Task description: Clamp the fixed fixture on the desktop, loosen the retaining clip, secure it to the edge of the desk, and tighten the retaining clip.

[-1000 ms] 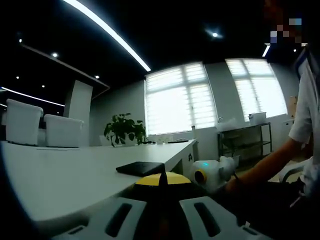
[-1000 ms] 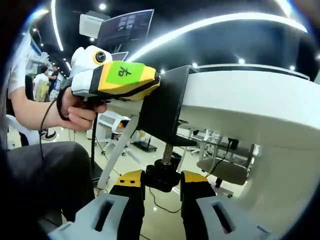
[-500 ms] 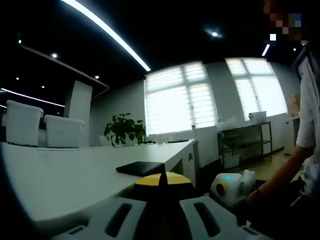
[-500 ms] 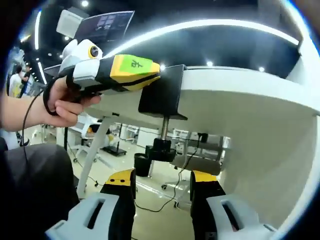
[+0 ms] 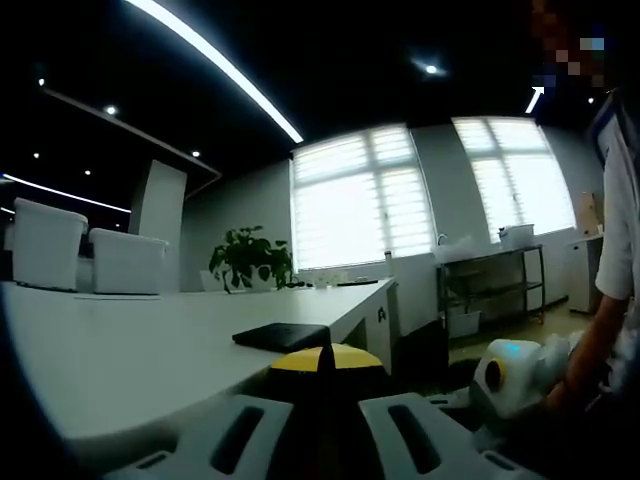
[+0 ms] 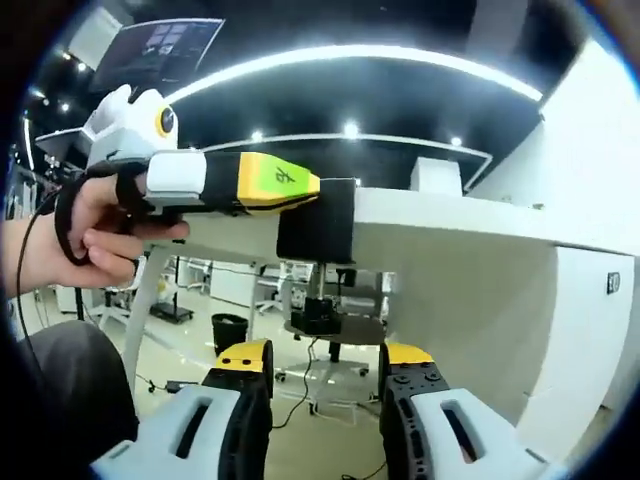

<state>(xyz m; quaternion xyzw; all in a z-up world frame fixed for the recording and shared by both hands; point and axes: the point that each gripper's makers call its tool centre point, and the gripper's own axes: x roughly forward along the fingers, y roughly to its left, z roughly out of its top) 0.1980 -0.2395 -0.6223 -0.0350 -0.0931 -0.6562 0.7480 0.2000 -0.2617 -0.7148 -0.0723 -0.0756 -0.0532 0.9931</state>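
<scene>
The black clamp fixture (image 6: 316,221) sits over the edge of the white desk (image 6: 450,250). Its screw and black knob (image 6: 317,316) hang below the desktop. My left gripper (image 6: 318,192), yellow and black with a green label, is shut on the fixture's upper part at the desk edge, held by a hand (image 6: 85,240). In the left gripper view its yellow jaw tips (image 5: 325,358) are pressed together. A flat black piece (image 5: 282,336) lies on the desktop just beyond them. My right gripper (image 6: 325,356) stands open below the knob, apart from it, and its white body (image 5: 515,372) shows at the lower right.
The white desktop (image 5: 120,350) stretches left and away, with a potted plant (image 5: 250,262) and white chairs (image 5: 90,255) beyond. A metal shelf rack (image 5: 490,280) stands by the windows. A person's sleeve and arm (image 5: 612,260) are at the right. Chairs and cables lie under the desk (image 6: 300,380).
My right gripper has let go of the knob, opened and drawn back from it. In the left gripper view it has slid lower and to the right. The left gripper has stayed put.
</scene>
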